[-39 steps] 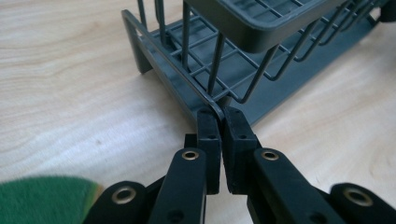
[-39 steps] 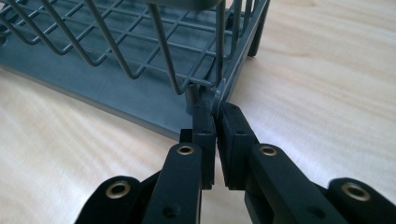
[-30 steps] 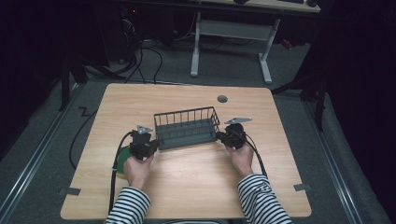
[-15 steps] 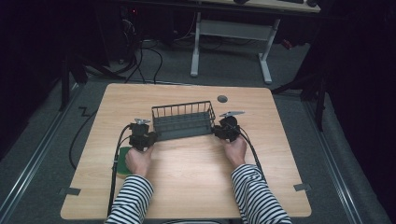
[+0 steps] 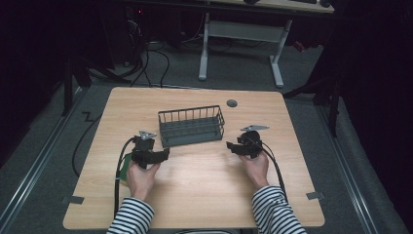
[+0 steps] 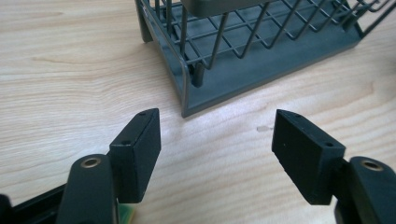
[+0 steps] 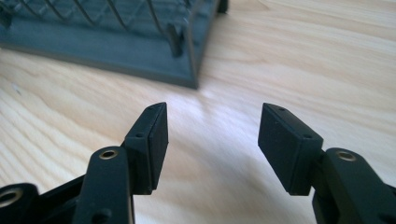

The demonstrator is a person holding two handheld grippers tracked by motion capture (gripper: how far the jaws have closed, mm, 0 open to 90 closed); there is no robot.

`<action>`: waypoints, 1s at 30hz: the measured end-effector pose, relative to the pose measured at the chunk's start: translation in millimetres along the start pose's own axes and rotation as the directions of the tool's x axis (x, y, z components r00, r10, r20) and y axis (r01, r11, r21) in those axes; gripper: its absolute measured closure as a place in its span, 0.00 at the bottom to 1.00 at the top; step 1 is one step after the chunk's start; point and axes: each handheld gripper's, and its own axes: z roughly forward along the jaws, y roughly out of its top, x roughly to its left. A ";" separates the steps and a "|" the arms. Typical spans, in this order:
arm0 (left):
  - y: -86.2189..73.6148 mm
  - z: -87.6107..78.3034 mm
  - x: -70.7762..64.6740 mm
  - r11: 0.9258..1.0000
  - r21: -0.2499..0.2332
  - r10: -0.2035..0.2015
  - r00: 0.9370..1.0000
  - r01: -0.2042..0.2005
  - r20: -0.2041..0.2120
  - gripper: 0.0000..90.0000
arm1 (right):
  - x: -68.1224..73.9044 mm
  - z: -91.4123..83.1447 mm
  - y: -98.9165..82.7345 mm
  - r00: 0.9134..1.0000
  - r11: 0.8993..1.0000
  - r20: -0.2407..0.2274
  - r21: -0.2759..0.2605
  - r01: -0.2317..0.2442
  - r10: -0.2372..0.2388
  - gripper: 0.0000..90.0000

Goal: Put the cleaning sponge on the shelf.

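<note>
1. Standing on the wooden counter, the dark wire basket sits between the two claws, touching neither.
2. The left claw has its jaws apart, just opened, with nothing between them; a basket corner lies just ahead of it.
3. The right claw also has its jaws apart, just opened and empty; the other near corner of the basket is ahead, a little to its left.
4. Each hand in a striped sleeve holds one claw close above the counter.
</note>
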 end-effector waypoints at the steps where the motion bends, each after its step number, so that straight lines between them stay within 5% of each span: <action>1: -0.8 -3.4 0.6 1.000 -0.004 0.006 1.000 -0.006 0.001 0.35 | -2.0 -4.1 -3.6 1.000 1.000 0.001 -0.008 -0.006 0.006 0.48; 8: -14.2 -21.5 8.1 1.000 -0.019 0.018 1.000 -0.018 0.020 0.32 | -9.9 -35.3 -28.2 0.997 1.000 0.068 0.000 0.031 -0.030 0.48; 13: -29.0 -38.5 14.1 0.999 -0.034 0.034 0.999 -0.034 0.003 0.30 | -21.8 -57.4 -59.4 0.995 0.999 0.098 -0.033 -0.005 0.009 0.46; 19: -48.6 -57.3 28.0 0.999 -0.045 0.019 1.000 -0.020 -0.022 0.27 | -34.7 -72.2 -101.0 0.981 0.999 0.193 -0.022 -0.028 0.031 0.43; 30: -65.3 -74.0 49.3 0.997 -0.073 -0.020 0.999 0.016 -0.049 0.22 | -34.7 -75.6 -108.1 0.977 0.999 0.213 -0.029 -0.017 0.023 0.38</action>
